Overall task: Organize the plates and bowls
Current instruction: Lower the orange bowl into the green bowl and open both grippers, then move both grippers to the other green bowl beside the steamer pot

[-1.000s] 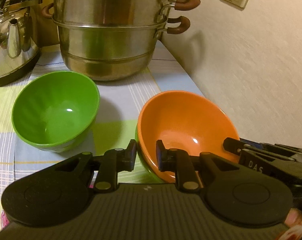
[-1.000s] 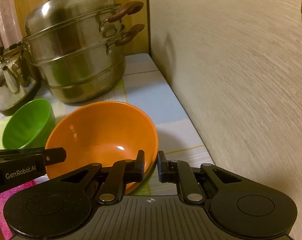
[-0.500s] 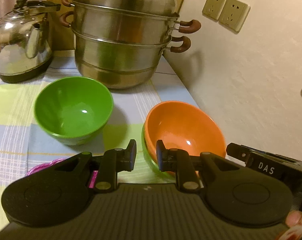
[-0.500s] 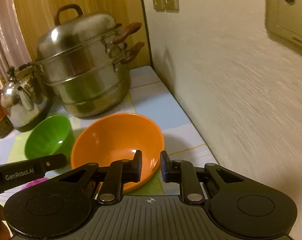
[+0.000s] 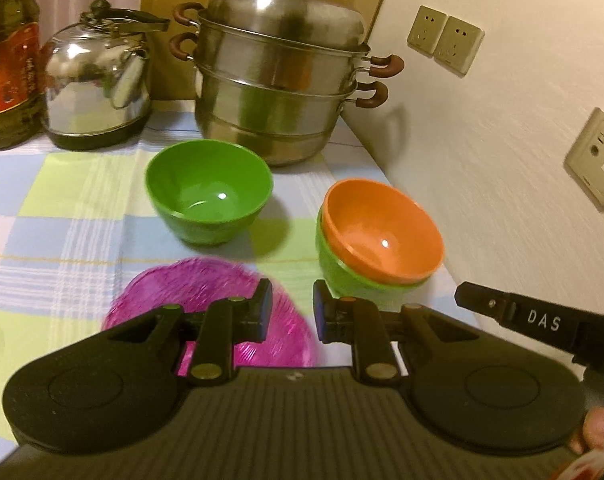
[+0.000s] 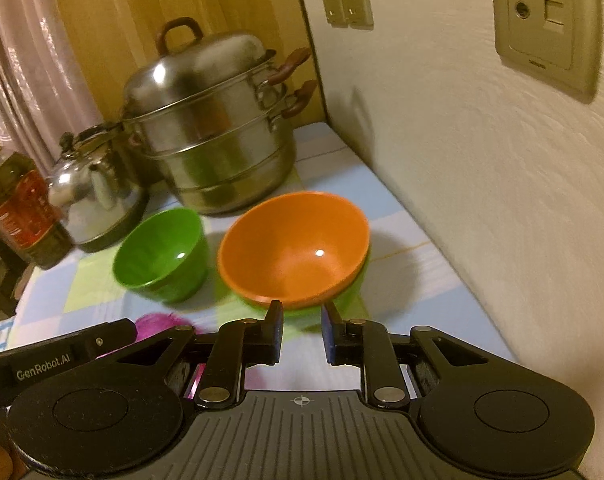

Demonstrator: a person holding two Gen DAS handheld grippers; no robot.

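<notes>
Both the left gripper (image 5: 292,306) and right gripper (image 6: 301,332) hold nothing, jaws slightly apart. The loose green bowl (image 5: 208,190) sits left of the orange bowl (image 5: 382,232), probably nearer the left gripper.

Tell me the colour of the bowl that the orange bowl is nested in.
Green, showing beneath the orange bowl; clearest in the left wrist view.

Left tool (image 5: 292,306) and right tool (image 6: 301,330): both angled downward, side by side. Jaws slightly parted and empty; the right tool's have just been opening.
</notes>
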